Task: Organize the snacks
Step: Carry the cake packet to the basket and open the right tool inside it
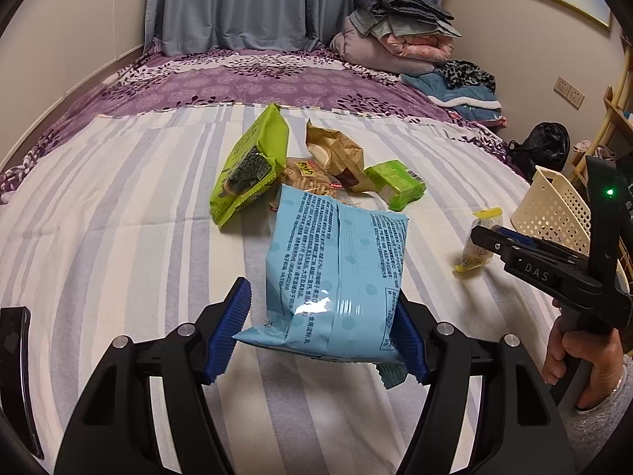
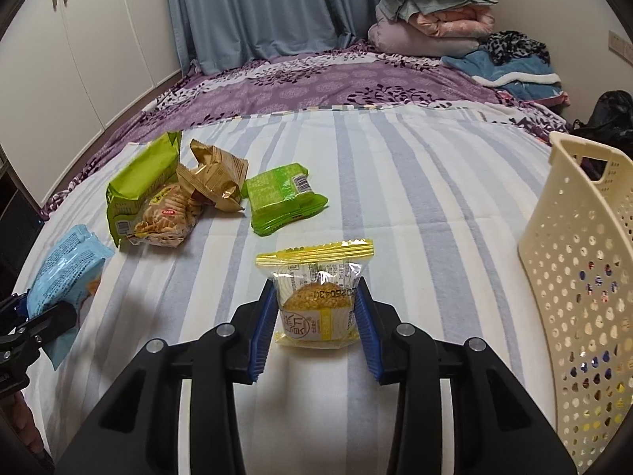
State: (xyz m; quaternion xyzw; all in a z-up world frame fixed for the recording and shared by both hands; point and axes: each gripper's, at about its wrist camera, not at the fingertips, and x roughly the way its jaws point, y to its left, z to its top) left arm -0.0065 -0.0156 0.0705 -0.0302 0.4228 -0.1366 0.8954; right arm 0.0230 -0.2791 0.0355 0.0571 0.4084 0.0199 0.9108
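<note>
My left gripper [image 1: 320,297] is shut on a light blue snack bag [image 1: 336,253], held above the striped bed sheet [image 1: 138,237]. In the right wrist view my right gripper [image 2: 314,293] is shut on a small clear packet with yellow edges holding a round cake [image 2: 316,273]. The left wrist view shows that packet [image 1: 476,257] at the right, just left of the cream perforated basket [image 1: 554,209]. A pile lies further back: a large green bag [image 1: 249,166], a crumpled brown wrapper [image 1: 336,150], a biscuit pack [image 1: 308,178] and a small green packet [image 1: 395,184].
The basket [image 2: 573,257] stands at the right edge of the bed with coloured items inside. Folded quilts [image 2: 435,12] and clothes [image 2: 514,63] are piled at the far right corner. A black bag [image 1: 542,146] sits beyond the bed. A person's hand [image 1: 581,360] holds the right gripper's handle.
</note>
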